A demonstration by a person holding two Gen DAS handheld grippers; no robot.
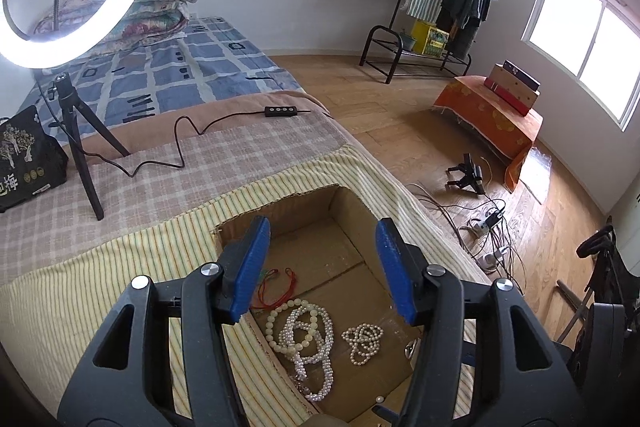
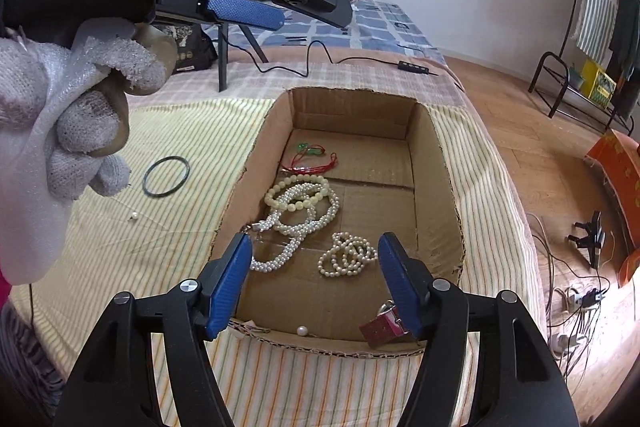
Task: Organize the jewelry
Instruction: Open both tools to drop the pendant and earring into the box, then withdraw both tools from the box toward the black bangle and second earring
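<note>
Jewelry — nearly all of it lies on the floor of the open cardboard box [image 2: 436,163], sunk into the striped cloth [image 2: 100,247]. The tangle of pearl strands [image 2: 298,211] sits at the box's left side, its long axis running from the far middle down to the near left wall. Just right of it, apart, a smaller pearl coil [image 2: 347,255] lies bunched with no clear direction. At the far end the red cord [image 2: 310,165] is stretched crosswise, a green bit beside it. In the near right corner a red watch-like piece [image 2: 382,327] leans against the wall, and a loose pearl [image 2: 302,330] rests against the near wall.

The right gripper [image 2: 314,281] hangs over the near edge, jaws spread wide, nothing between the pads — released. The left gripper [image 1: 320,267], seen from its own camera, is over the box's left rim, likewise spread and empty; in the right view it shows above, held by a gloved hand [image 2: 68,115].

Outside the box, on the cloth to the left, a dark bangle [image 2: 166,175] lies flat and a single pearl [image 2: 135,215] sits nearer. The box floor's right half and far right corner are bare cardboard. Far across the bed, a tripod [image 1: 80,147] and cable [image 1: 192,131] stand well apart.
</note>
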